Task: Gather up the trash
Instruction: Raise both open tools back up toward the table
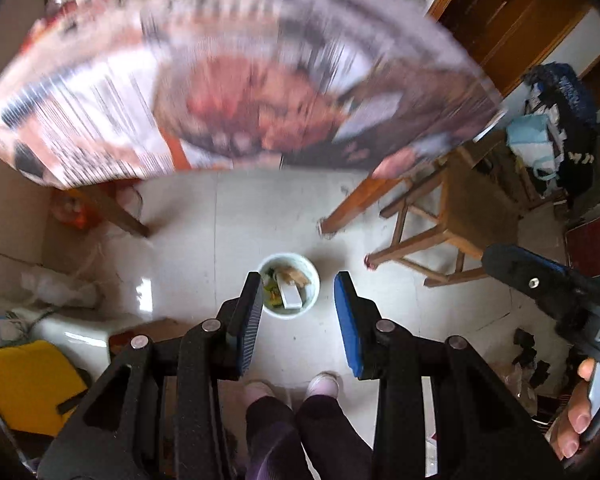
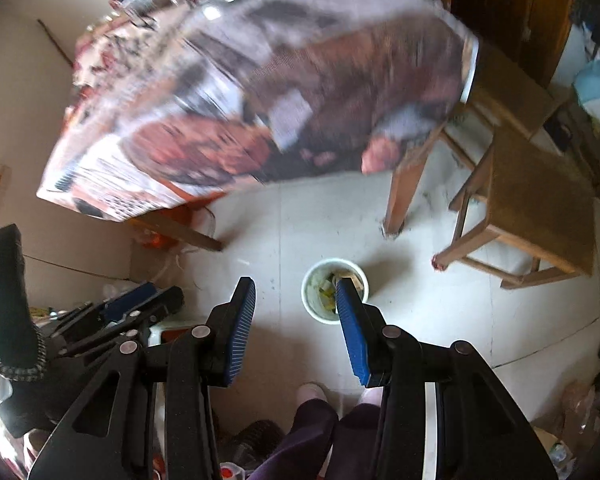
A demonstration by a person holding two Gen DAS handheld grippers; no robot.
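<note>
Floor (image 1: 228, 216): glossy pale tile, smooth. Stool (image 1: 472, 208): matt bare wood. Bench (image 1: 236, 80) cover: printed sheet, faintly shiny. Bin (image 1: 314, 280): smooth white plastic. Tongs' pads (image 1: 350, 320): ribbed blue rubber on matt black plastic.

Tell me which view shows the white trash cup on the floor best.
The left wrist view: the white trash cup sits unobstructed between the fingers, contents visible. In the right wrist view, the cup is partly covered by one blue finger pad.

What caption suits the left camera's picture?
Open left gripper above a white trash cup on the tiled floor, nothing between its fingers.
</note>
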